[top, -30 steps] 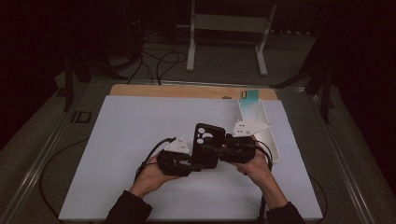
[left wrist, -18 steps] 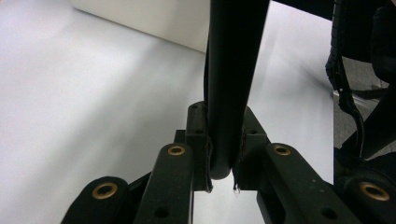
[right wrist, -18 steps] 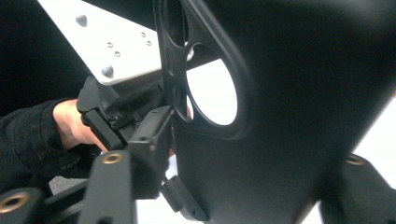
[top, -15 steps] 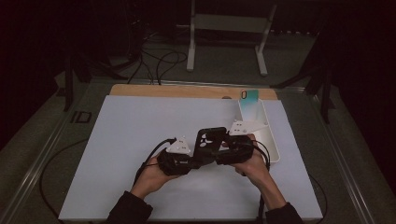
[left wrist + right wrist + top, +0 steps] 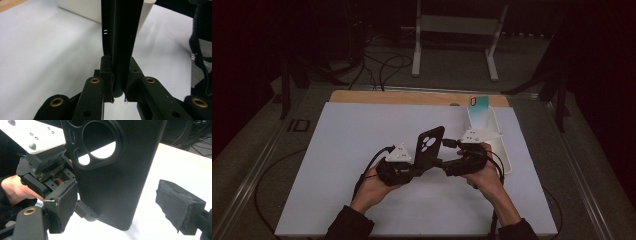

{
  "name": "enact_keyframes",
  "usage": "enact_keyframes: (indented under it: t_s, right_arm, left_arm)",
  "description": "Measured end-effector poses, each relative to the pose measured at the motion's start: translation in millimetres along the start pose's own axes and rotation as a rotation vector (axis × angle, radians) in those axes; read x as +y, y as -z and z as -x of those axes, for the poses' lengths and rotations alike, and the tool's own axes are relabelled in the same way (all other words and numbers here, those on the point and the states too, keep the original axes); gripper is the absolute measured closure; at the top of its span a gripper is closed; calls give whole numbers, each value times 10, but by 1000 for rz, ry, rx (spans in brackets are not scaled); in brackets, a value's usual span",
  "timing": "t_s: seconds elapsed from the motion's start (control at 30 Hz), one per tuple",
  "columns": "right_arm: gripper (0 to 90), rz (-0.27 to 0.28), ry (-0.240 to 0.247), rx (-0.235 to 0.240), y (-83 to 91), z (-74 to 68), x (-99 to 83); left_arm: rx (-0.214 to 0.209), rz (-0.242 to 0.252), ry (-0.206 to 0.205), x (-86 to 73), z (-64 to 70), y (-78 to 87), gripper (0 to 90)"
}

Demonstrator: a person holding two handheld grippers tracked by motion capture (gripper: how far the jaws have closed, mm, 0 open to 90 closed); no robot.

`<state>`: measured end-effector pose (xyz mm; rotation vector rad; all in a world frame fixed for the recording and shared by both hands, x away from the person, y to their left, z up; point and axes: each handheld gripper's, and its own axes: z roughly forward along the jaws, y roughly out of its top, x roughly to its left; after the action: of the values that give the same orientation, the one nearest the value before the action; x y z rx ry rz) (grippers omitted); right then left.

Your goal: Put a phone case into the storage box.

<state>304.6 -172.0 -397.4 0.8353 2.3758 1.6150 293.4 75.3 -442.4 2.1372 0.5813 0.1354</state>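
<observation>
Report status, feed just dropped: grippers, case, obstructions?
Left hand-held gripper shut on black phone case, upright. Right hand-held gripper open around it. White tray beside right hand.

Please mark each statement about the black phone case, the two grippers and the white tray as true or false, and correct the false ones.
1. The left gripper is shut on the black phone case. True.
2. The right gripper also clamps the case. False: its jaws stand apart, one on each side of the case.
3. The case lies flat on the white mat. False: it is held up on its edge, above the mat.
4. The case has round camera openings. True.
5. The white tray stands at the left edge of the mat. False: it is at the right, beside the right gripper.
</observation>
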Motion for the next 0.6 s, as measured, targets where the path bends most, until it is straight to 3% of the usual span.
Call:
enact_keyframes:
  t_s: [0.23, 0.57, 0.6]
  right_arm:
    - [181, 13, -16, -52, 26, -9, 30]
    - [216, 29, -38, -77, 13, -46, 94]
    - [218, 52, -53, -88, -5, -82, 148]
  left_arm:
    - [27, -6, 25, -18, -25, -8, 805]
    - [35, -16, 27, -28, -25, -37, 805]
    - [31, -25, 33, -35, -14, -68, 805]
